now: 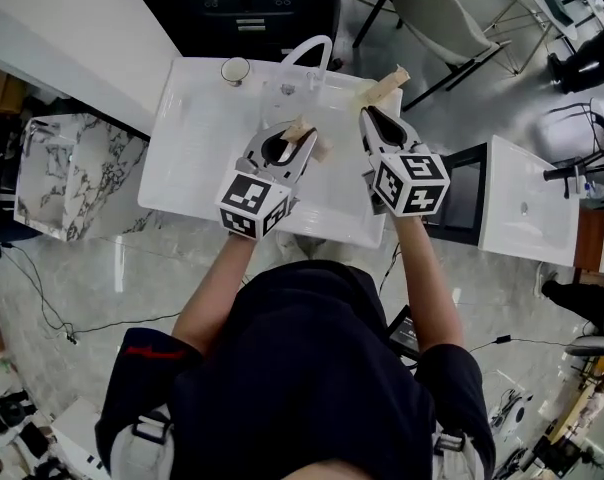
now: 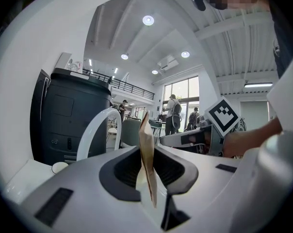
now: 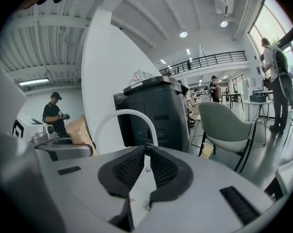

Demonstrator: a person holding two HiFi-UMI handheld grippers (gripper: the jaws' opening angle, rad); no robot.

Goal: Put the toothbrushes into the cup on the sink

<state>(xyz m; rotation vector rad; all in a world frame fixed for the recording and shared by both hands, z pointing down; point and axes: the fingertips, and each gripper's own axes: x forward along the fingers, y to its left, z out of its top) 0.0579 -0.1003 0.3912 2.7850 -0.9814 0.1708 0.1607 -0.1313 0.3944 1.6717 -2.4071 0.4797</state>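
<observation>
A white sink (image 1: pixel 197 138) with an arched white faucet (image 1: pixel 307 48) is below me. A small pale cup (image 1: pixel 235 69) stands on its far left rim and also shows in the left gripper view (image 2: pixel 59 167). My left gripper (image 1: pixel 300 138) hangs over the basin, shut on a thin tan paper toothbrush pack (image 2: pixel 145 130) that stands upright between its pads. My right gripper (image 1: pixel 367 116) is beside it on the right. Its jaws meet at the tips (image 3: pixel 145 150) and nothing shows between them. A tan paper piece (image 1: pixel 387 86) lies just beyond its tips; I cannot tell whether they touch.
A dark cabinet (image 1: pixel 252 8) stands behind the sink, and a grey chair (image 1: pixel 437 13) is at the back right. A marbled block (image 1: pixel 67 173) is to the left. A second white basin (image 1: pixel 527 203) is to the right. People stand far off in the room.
</observation>
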